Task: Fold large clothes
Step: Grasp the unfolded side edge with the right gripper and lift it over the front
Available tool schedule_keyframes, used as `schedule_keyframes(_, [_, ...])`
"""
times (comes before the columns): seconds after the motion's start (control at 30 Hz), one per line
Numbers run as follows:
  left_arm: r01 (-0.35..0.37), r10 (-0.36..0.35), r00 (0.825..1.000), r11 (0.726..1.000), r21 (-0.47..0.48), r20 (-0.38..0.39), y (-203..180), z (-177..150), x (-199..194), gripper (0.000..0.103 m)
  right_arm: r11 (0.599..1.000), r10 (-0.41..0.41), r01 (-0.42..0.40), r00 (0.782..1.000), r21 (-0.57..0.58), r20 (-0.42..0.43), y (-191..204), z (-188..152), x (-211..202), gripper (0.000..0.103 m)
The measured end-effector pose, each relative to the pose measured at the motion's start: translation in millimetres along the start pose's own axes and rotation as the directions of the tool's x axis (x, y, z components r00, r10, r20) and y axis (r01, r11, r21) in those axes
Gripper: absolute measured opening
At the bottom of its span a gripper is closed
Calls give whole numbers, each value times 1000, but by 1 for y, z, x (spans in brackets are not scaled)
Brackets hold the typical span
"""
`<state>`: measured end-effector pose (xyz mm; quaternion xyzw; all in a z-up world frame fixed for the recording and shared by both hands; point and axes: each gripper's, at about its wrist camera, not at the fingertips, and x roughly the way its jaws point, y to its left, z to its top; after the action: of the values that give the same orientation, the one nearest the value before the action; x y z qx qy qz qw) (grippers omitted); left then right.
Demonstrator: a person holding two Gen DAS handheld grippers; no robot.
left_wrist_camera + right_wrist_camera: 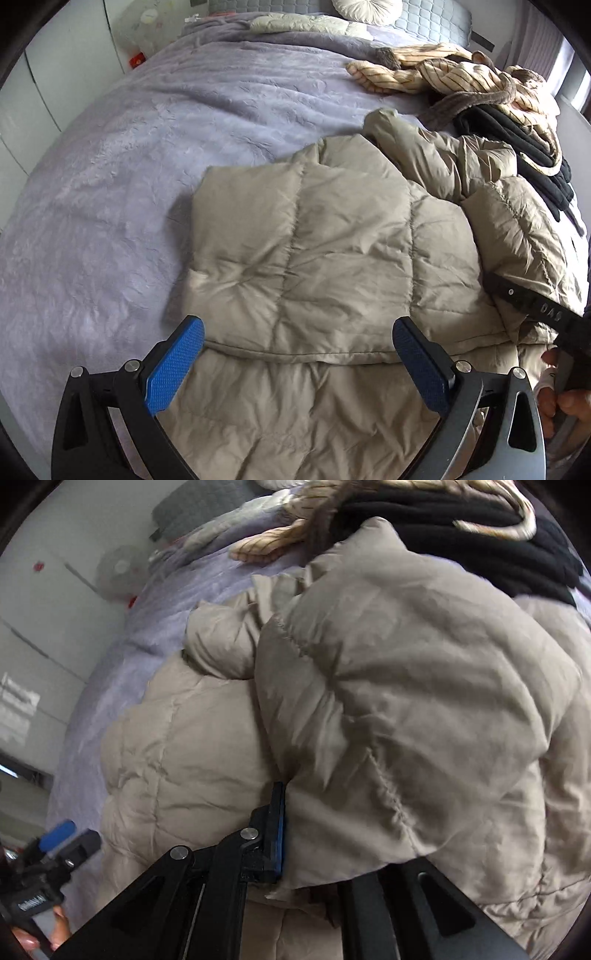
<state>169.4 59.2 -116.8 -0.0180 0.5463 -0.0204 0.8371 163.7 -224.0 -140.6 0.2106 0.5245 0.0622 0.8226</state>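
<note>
The beige puffer jacket (325, 236) lies spread on the lavender bed cover (147, 155), toward the cover's near right part, with one quilted panel folded flat over the body and its hem forming a straight edge across the near side. Beyond that panel a sleeve or collar part of the jacket bunches up in rumpled folds. In the right wrist view the jacket (406, 686) fills most of the picture as a lifted, puffy bulk, slightly blurred, and it hides nearly everything behind it.

The right gripper (291, 830) is pressed together on a fold of the jacket: one blue-padded finger (277, 827) shows flat against the fabric, while the other finger is buried under the cloth. The left gripper (297, 365) hangs just above the jacket's near hem, its blue pads spread wide with nothing between them. In the left wrist view, only part of a hand (561, 391) shows at the jacket's right edge, cut off by the frame.

Beyond the jacket, a striped cream garment (454, 77) lies heaped over a black garment (517, 144). Farther still sit a round cushion (365, 9) and a grey quilted headboard (428, 16), partly cut off at the top.
</note>
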Motion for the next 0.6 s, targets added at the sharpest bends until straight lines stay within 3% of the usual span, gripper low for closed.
schedule_keyframes(0.03, [12, -12, 1000, 1000, 5, -2, -3, 0, 3, 102, 1000, -4, 4, 1000, 2, -9, 0, -2, -4, 13])
schedule_keyframes(0.1, [34, -34, 999, 999, 13, -3, -10, 0, 7, 102, 1000, 9, -9, 1000, 20, -12, -5, -3, -21, 37])
schedule_keyframes(0.13, [51, -51, 999, 999, 14, -3, -13, 0, 8, 102, 998, 32, -32, 999, 45, 8, -8, -6, -34, 63])
schedule_keyframes(0.17, [72, -72, 997, 997, 15, -3, -16, 1, 9, 102, 995, 55, -58, 998, 77, 42, -13, -10, -49, 74])
schedule_keyframes(0.27, [131, -131, 991, 991, 12, 2, -18, 5, 9, 101, 972, 70, -96, 990, 216, 126, -43, -19, -78, 74])
schedule_keyframes(0.33, [151, -151, 989, 988, 15, -2, -17, 8, 12, 95, 936, 60, -114, 984, 333, 170, -70, -20, -84, 73])
schedule_keyframes(0.4, [155, -155, 988, 988, 8, -10, -14, 9, 13, 95, 900, 35, -111, 982, 421, 183, -94, -16, -82, 49])
schedule_keyframes(0.43, [159, -159, 987, 987, -3, -13, -10, 10, 14, 95, 894, 41, -117, 983, 432, 181, -97, -10, -79, 20])
schedule_keyframes(0.5, [167, -167, 986, 986, -21, -12, -3, 9, 13, 95, 910, 42, -118, 980, 398, 196, -86, 4, -75, 13])
schedule_keyframes(0.6, [221, -221, 975, 973, -65, 2, 13, 10, 8, 95, 987, 49, -81, 973, 136, 226, -26, 20, -81, 11])
